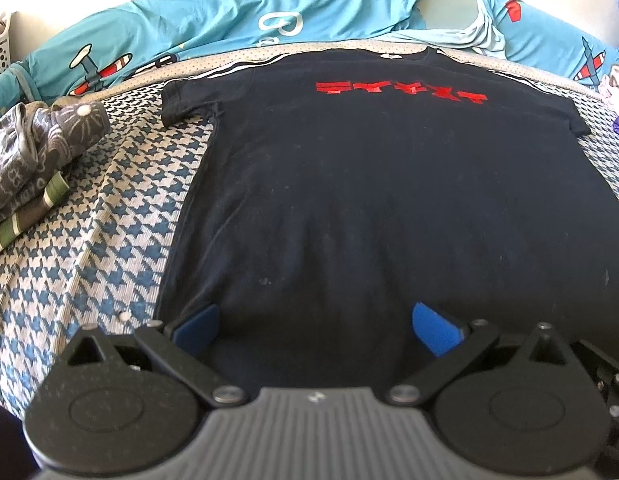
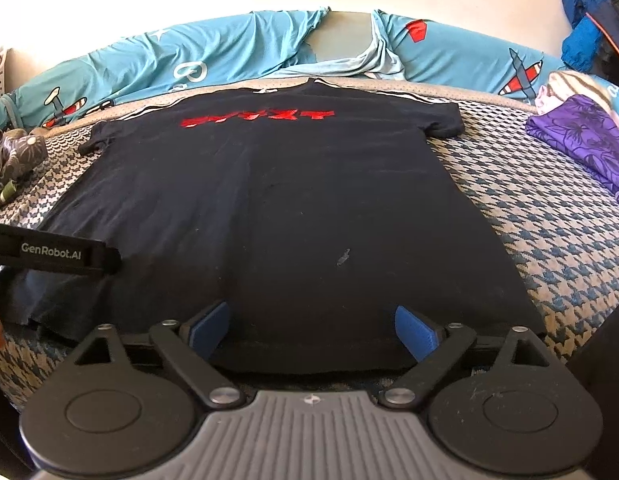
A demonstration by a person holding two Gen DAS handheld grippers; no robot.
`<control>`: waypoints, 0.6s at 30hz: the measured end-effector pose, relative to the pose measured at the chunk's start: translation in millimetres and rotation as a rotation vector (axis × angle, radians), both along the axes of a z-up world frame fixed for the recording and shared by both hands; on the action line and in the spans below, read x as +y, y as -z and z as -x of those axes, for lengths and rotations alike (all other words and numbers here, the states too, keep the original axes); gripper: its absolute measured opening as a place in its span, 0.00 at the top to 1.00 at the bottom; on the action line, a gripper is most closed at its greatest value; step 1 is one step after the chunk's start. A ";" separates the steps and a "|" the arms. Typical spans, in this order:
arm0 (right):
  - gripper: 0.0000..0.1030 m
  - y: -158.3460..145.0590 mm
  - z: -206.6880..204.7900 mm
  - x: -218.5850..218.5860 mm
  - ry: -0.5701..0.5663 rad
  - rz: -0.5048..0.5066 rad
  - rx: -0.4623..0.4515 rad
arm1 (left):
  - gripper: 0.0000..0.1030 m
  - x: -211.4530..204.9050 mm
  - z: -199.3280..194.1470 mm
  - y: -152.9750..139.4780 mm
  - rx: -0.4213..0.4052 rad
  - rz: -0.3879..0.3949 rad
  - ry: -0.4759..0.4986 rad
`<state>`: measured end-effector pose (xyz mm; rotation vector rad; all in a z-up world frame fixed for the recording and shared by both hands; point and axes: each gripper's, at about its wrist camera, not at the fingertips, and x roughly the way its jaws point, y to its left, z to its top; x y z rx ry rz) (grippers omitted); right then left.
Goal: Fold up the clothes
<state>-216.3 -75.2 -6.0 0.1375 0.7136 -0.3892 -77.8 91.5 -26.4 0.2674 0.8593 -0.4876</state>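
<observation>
- My left claw (image 1: 315, 322) hangs over the near hem of the black T-shirt (image 1: 369, 200), its blue pads (image 1: 435, 330) spread wide, nothing pinched between them.
- My right claw (image 2: 311, 326) is released too: its pads (image 2: 415, 332) stand well apart over the same near hem, with the cloth lying flat under them, not gripped.
- The T-shirt lies spread flat on the bed (image 2: 549, 240), collar at the far end, hem near me, both short sleeves out to the sides.
- Red lettering (image 1: 401, 92) runs across its chest, upside down from where I stand.
- The bed cover under it is a blue and cream houndstooth weave.
- A grey patterned garment (image 1: 37, 148) lies crumpled on the left side of the bed, well apart from the shirt.
- A folded purple garment (image 2: 585, 140) with a leaf print sits on the far right of the bed.
- A turquoise sheet with aeroplane pictures (image 1: 229, 12) is bunched along the far edge of the bed.
- In the right wrist view, a black strap (image 2: 53, 254) printed "GenRobot.AI" crosses in from the left, above the shirt's near left corner.
</observation>
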 end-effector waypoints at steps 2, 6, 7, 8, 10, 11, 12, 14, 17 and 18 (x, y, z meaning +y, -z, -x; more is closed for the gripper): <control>0.12 0.1 -0.2 -0.2 0.003 -0.002 0.001 | 0.00 -0.1 0.2 0.0 0.001 -0.001 0.000; 0.11 0.6 -0.4 0.8 0.010 -0.001 0.003 | 0.00 -0.5 0.6 -0.1 0.001 -0.003 -0.001; 0.11 0.5 -0.4 0.9 0.010 -0.001 0.003 | 0.00 -0.8 0.9 -0.1 0.001 -0.004 -0.002; 0.11 0.4 -0.4 0.9 0.011 -0.001 0.003 | 0.00 -1.0 0.8 -0.3 0.001 -0.005 -0.002; 0.11 0.3 -0.5 1.1 0.012 -0.002 0.003 | 0.00 -1.2 1.0 -0.6 0.002 -0.006 -0.003; 0.10 0.3 -0.5 1.2 0.011 -0.001 0.004 | 0.00 -0.9 1.0 -0.7 0.003 -0.006 -0.002; 0.10 0.3 -0.5 1.4 0.011 0.000 0.004 | 0.00 -1.0 1.0 -0.7 0.004 -0.006 -0.002; 0.10 0.3 -0.3 0.8 0.010 0.001 0.006 | 0.00 -0.6 1.6 -0.7 0.005 -0.007 -0.001; 0.09 0.4 -0.3 0.7 0.010 0.001 0.009 | 0.00 -0.1 2.3 -0.9 0.005 -0.008 0.002; 0.09 0.5 -0.4 0.8 0.010 0.001 0.011 | 0.00 0.2 2.3 -1.0 0.005 -0.009 0.003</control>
